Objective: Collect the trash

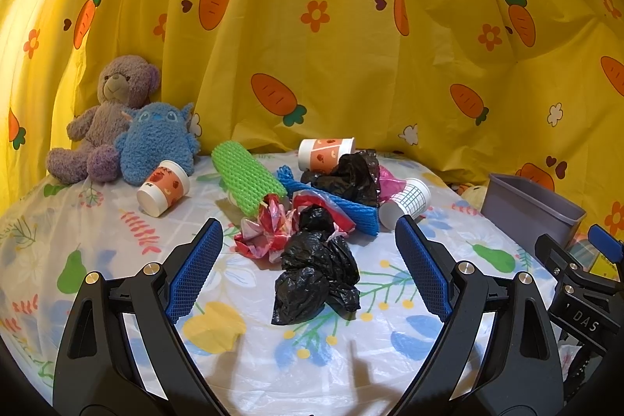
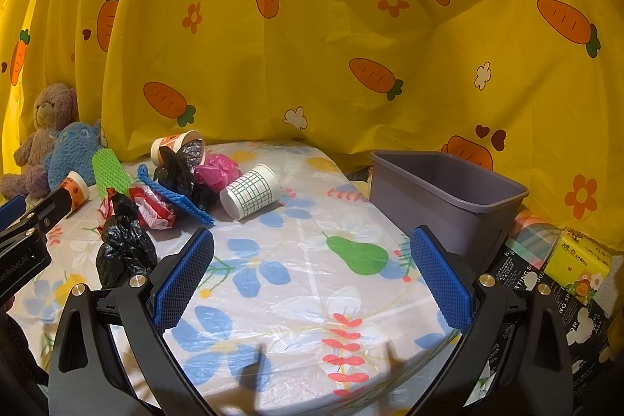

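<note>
A: Left gripper [image 1: 308, 256] noted with jaws spread wide, nothing held; the crumpled black plastic bag [image 1: 318, 277] lies on the desk [image 1: 249, 369] just ahead, between the blue pads but not touched

B: Right gripper [image 2: 312, 268] likewise wide open and empty, held over a bare stretch of the flowered cover. The grey bin [image 2: 444, 197] stands just beyond its right finger, at the desk's far right edge

A: The black bag is judged the nearest piece, so it is best taken first. The jaws should be lowered astride its bulk and closed low, so that loose film is gathered rather than a single fold pinched

B: Agreed. Thin plastic is expected to slip or trail; a lift should be checked before the bag is carried across to the bin

A: Just behind the bag, red-and-white wrappers [image 1: 265, 232] are recorded, touching it. A clean grasp should be kept clear of them, or both may be dragged

B: Farther back: a blue foam net [image 1: 351, 209], a green foam net [image 1: 245, 178], a second black bag [image 1: 351, 174], pink plastic [image 2: 216, 168], a grid-print paper cup [image 2: 249, 195] on its side, two orange-print cups [image 1: 163, 188] also tipped over

A: At the far left two plush toys [image 1: 128, 127] are seated against the yellow curtain [image 1: 351, 45]; these are judged not to be trash and should be left alone
</note>
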